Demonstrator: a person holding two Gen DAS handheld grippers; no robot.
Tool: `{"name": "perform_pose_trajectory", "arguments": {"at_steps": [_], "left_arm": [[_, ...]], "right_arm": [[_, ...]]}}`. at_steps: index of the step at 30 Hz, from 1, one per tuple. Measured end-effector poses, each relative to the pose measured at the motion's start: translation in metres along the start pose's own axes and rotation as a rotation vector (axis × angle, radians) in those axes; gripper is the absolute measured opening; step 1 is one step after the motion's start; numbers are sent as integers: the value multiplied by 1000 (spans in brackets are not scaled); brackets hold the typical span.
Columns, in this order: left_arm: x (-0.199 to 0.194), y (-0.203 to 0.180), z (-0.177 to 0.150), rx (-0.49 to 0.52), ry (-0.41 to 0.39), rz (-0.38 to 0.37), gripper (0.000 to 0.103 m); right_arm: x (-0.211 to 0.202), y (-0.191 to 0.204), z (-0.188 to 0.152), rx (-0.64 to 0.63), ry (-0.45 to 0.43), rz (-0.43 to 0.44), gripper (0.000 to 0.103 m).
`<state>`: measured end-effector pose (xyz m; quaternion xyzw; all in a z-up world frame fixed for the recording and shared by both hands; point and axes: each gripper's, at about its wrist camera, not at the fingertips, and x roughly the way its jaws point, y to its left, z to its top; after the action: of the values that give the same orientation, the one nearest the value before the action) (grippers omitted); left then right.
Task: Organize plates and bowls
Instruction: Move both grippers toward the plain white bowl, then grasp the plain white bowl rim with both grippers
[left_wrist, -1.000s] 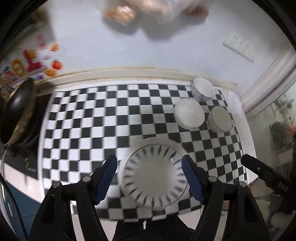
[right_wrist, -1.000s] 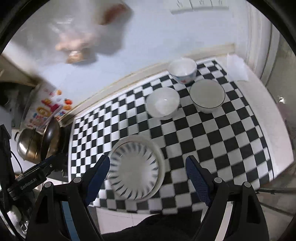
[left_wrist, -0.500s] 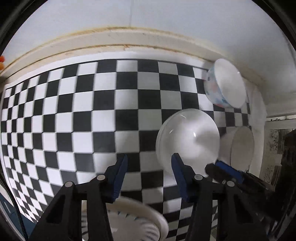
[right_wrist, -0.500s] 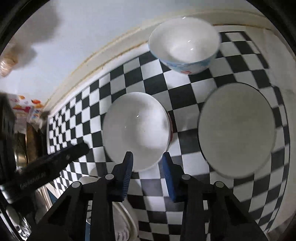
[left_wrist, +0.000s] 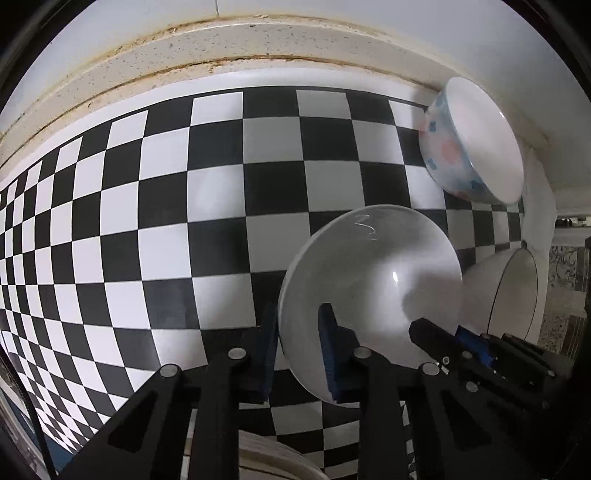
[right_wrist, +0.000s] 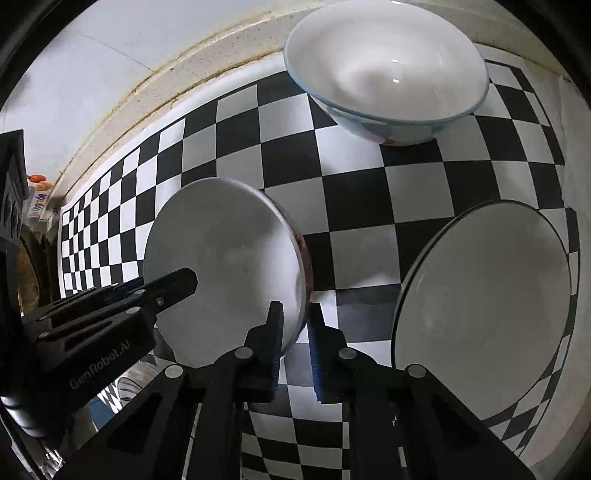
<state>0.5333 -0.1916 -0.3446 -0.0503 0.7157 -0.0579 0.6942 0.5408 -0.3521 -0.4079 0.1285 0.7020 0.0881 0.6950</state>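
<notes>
L wrist view: left tool (left_wrist: 297, 345) straddles the near rim of the white bowl (left_wrist: 373, 291), low centre-right of frame, one finger outside, one inside, closed on the rim. Right tool (left_wrist: 476, 350) comes in from lower right over the same bowl; its grip can't be judged here. Only this view shows the floral bowl (left_wrist: 469, 144) side-on w/ pink and blue dots, upper right, and a plate (left_wrist: 280, 461) edge at bottom. R wrist view: right tool (right_wrist: 295, 332) pinches the white bowl (right_wrist: 221, 266) rim at its right edge, lower centre, pads tight on both sides. Left tool (right_wrist: 110, 314) enters from lower left, lettering "GenRobot.AI" readable on its body. This view alone shows inside the floral bowl (right_wrist: 388, 70) at top, plus the black-rimmed bowl (right_wrist: 484, 299) at right, seen only edge-on in the other. Table (right_wrist: 369, 192) wears a black-white checked cloth; stained beige ledge and pale wall behind; colourful stickers (right_wrist: 38, 192) far left.
</notes>
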Motion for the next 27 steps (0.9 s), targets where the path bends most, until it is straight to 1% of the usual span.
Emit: {"name": "perform_pose_trajectory", "arguments": {"at_steps": [3, 8, 13, 14, 17, 21, 24, 27], "left_arm": [[-11, -2, -11, 11, -21, 3, 19], [-44, -9, -37, 38, -84, -9, 19], [-78, -26, -74, 97, -127, -34, 19], [-79, -31, -71, 107, -128, -38, 19], [-83, -46, -91, 140, -127, -57, 19], [-82, -66, -116, 174, -104, -90, 19], [-69, -79, -128, 191, -78, -107, 19], [-51, -92, -139, 202, -38, -115, 19]], "right_arm": [[-7, 2, -7, -1, -20, 1, 15], [-31, 6, -25, -19, -65, 1, 15], [-65, -2, -59, -16, -106, 22, 15], [-71, -5, -66, -11, -111, 28, 15], [-89, -17, -95, -1, -125, 32, 15], [-104, -34, -130, 11, -134, 17, 15], [-109, -51, -153, 34, -134, 10, 15], [-106, -70, -172, 60, -124, 6, 15]]}}
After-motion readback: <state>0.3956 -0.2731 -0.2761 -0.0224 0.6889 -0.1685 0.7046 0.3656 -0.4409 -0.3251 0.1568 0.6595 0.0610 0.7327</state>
